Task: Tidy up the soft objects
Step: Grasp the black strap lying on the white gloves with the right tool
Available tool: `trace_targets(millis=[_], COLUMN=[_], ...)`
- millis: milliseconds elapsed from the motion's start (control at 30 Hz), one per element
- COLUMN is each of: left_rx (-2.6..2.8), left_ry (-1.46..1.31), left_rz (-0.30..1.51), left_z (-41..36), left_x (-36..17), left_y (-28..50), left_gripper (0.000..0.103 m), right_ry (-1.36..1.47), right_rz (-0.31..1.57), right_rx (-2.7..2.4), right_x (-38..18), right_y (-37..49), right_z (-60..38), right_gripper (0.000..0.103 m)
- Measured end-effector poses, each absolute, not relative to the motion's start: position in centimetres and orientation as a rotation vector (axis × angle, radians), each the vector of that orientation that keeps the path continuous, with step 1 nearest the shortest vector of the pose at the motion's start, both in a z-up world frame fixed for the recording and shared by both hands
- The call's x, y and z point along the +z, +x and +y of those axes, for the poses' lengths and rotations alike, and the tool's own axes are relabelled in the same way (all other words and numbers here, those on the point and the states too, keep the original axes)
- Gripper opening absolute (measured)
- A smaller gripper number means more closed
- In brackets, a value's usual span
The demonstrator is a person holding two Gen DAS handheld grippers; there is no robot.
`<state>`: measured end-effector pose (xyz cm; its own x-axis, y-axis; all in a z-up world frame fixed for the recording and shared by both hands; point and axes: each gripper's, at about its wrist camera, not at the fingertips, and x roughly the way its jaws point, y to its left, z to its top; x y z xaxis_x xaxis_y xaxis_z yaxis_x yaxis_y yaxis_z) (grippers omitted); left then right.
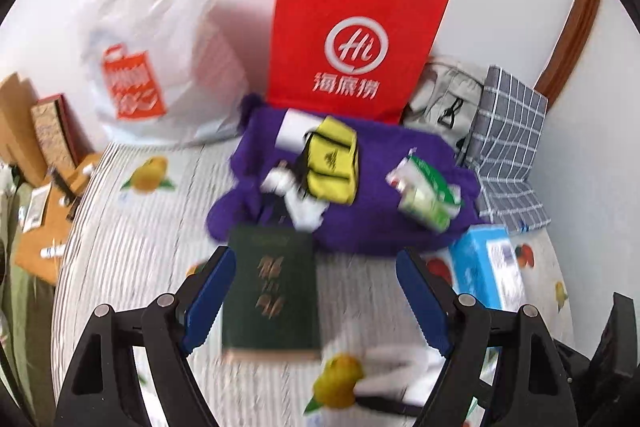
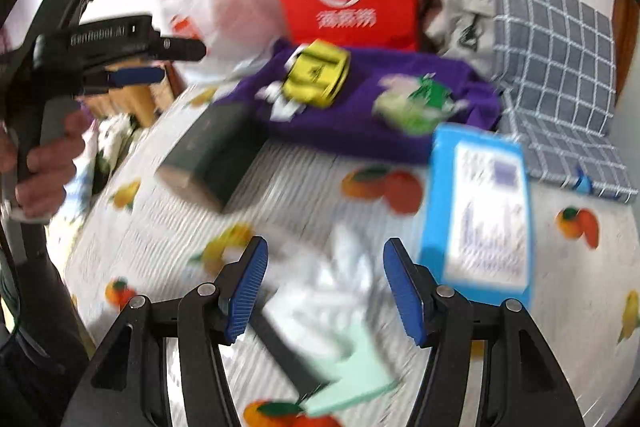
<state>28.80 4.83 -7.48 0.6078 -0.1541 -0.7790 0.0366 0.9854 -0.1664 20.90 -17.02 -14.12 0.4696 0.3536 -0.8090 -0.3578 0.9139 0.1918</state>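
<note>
In the left wrist view my left gripper (image 1: 318, 301) stands open above the striped fruit-print bedsheet (image 1: 132, 247). A dark green book (image 1: 272, 291) lies between its fingers, and the right pad is well clear of it. Beyond lies a purple garment (image 1: 360, 227) carrying a yellow pouch (image 1: 330, 163), a green-and-white tissue pack (image 1: 428, 195) and white socks (image 1: 304, 203). My right gripper (image 2: 326, 291) hangs over a white and mint cloth (image 2: 336, 307) with a black band. The cloth sits between the open pads; the blur hides any contact.
A red paper bag (image 1: 352, 39) and a white plastic bag (image 1: 148, 47) lean on the wall behind. A grey bag (image 1: 444, 95) and checked cushion (image 1: 508, 147) sit at back right. A blue box (image 2: 476, 211) lies right of the cloth. A hand (image 2: 44, 163) grips the left tool.
</note>
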Motion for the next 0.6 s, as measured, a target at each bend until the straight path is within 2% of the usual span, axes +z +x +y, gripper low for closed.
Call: trace_targets(millis=[67,167,433,600], left_rx=[-0.099,-0.085,-0.097,-0.125], left_ry=[-0.142,-0.155,-0.2,-0.222], left_rz=[0.922,0.933,0.943,0.956], left_z=[5.5,6.5,7.5,7.8], left_x=[-8.2,-9.3,-12.2,-12.8], left_y=[27.3,25.1,20.1,18.6], left_gripper=[0.081,0.081,0.081,0.081], right_ry=[-0.023,-0.088,-0.27,-0.375], right_rz=[1.014,1.025,1.032,1.038], right_rx=[0.478,0.499,0.513,0.492], right_x=[-15.1,-16.5,-19.3,-21.1], right_y=[19.3,17.4,15.1,15.7], right_z=[-16.1,-14.7,-13.0,-11.6], right_gripper=[0.037,0.033,0.033,0.037])
